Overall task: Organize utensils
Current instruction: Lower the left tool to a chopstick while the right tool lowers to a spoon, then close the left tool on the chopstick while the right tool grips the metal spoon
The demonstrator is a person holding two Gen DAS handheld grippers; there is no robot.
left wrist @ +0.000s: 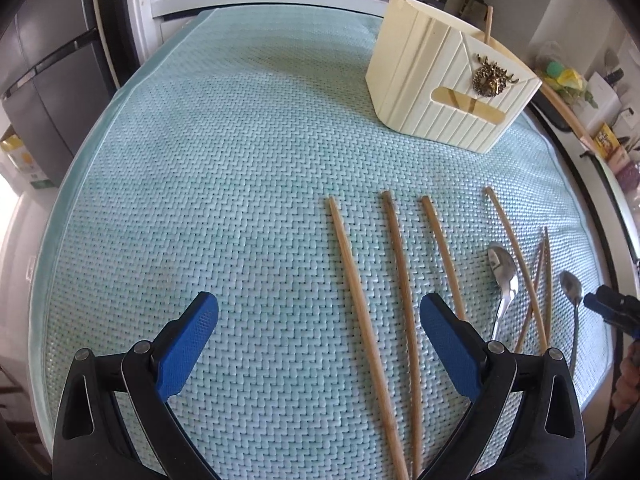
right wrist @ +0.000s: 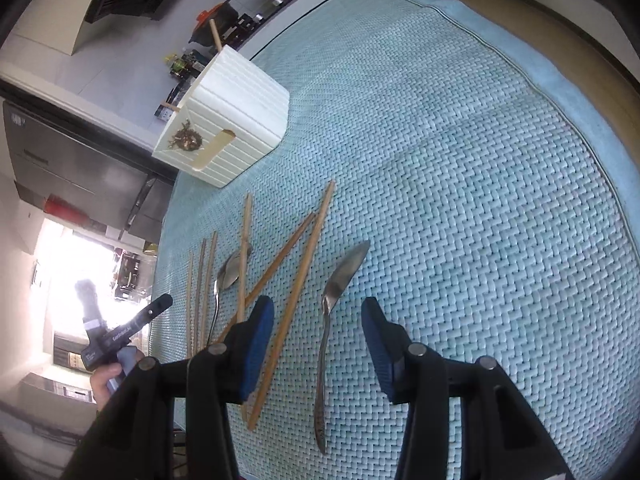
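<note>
Both claws released, we should lower our right gripper (right wrist: 318, 346) squarely over the steel spoon (right wrist: 332, 320) lying between its fingers, left gripper (left wrist: 320, 344) idle beside the chopsticks (left wrist: 362, 320).

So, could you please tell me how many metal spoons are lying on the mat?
2: one shiny metal spoon lies between the right hand-held gripper's open fingers; another lies left, under a chopstick.
</note>
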